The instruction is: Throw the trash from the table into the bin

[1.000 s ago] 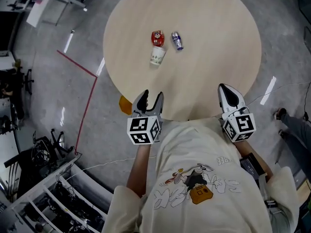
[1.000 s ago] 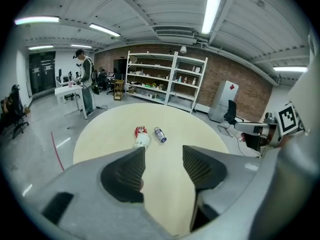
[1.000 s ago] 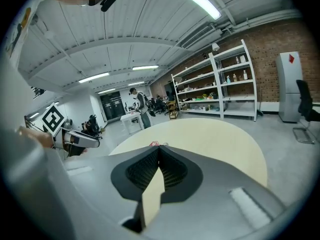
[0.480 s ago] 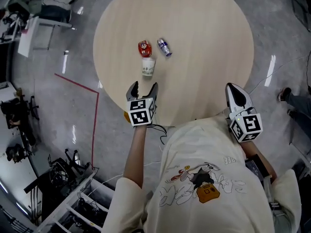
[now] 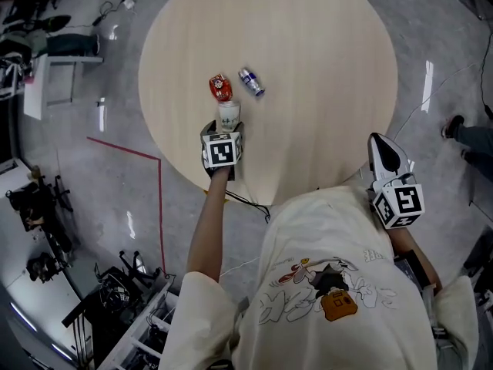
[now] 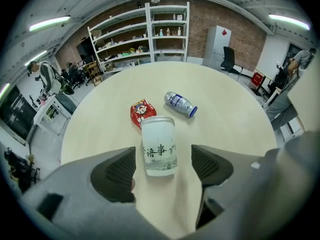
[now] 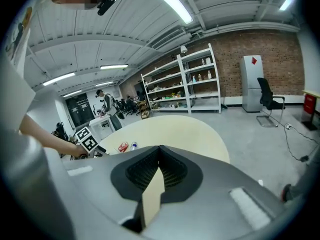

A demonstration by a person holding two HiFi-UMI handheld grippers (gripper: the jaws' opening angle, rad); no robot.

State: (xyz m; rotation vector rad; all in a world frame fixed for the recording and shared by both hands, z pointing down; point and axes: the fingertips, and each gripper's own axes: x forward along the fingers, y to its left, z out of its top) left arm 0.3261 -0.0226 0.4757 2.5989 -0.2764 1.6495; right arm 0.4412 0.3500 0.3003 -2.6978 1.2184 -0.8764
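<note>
Left claw (image 6: 162, 160), just opened wide, flanks the cup (image 6: 159, 141) on a round table (image 6: 225, 126); shelves (image 6: 150, 34) stand beyond.

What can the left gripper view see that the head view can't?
Only the left gripper view shows the white metal shelves by the brick wall, and the black writing on the white paper cup standing between the left gripper's just-opened jaws. Only the head view shows the person's cream cartoon T-shirt and the right gripper. Both show the round pale wooden table, the cup, the red crumpled packet and the small blue-and-silver bottle.
</note>
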